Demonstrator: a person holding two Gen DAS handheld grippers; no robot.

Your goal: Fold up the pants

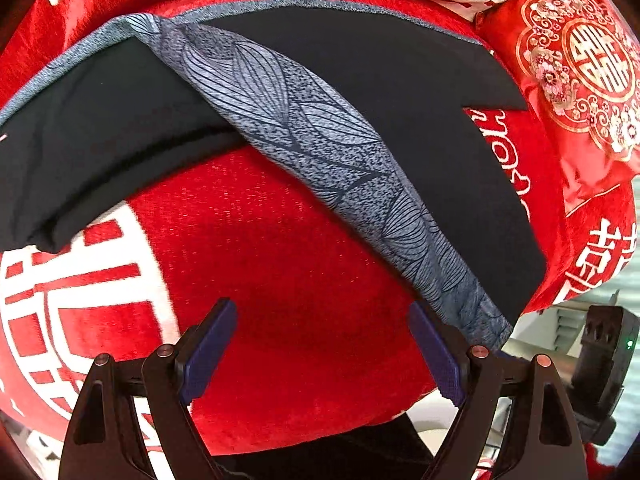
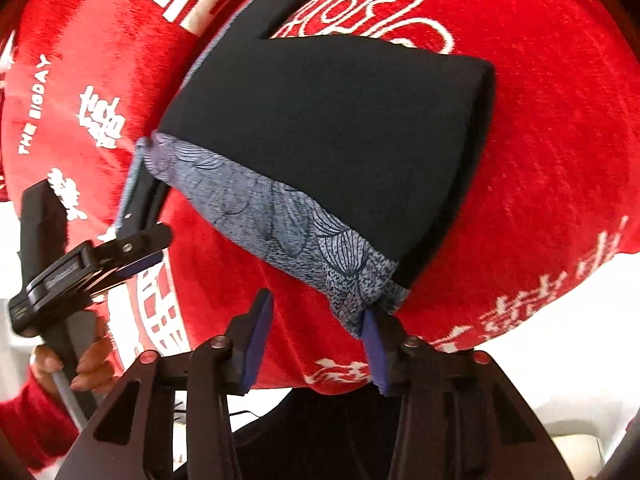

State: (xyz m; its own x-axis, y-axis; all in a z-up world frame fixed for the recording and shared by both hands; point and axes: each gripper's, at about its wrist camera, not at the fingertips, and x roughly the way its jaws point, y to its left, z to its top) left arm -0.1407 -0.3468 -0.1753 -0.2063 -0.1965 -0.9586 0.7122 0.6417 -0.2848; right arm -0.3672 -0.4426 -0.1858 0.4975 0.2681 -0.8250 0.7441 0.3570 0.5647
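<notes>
Black pants (image 1: 400,92) with a grey-blue patterned waistband (image 1: 320,140) lie on a red blanket (image 1: 288,288). In the left wrist view my left gripper (image 1: 322,344) is open, hovering over bare blanket, its right finger beside the waistband's end. In the right wrist view the pants (image 2: 328,140) lie folded, the waistband (image 2: 280,216) facing me. My right gripper (image 2: 320,332) is open; its right finger touches the waistband's near corner. The left gripper (image 2: 100,256) shows at left by the waistband's other corner.
The red blanket with white characters (image 2: 520,128) covers the whole surface. A red embroidered pillow (image 1: 576,68) lies at the far right in the left wrist view. The blanket's edge drops off just below both grippers. A hand in a red sleeve (image 2: 52,368) holds the left gripper.
</notes>
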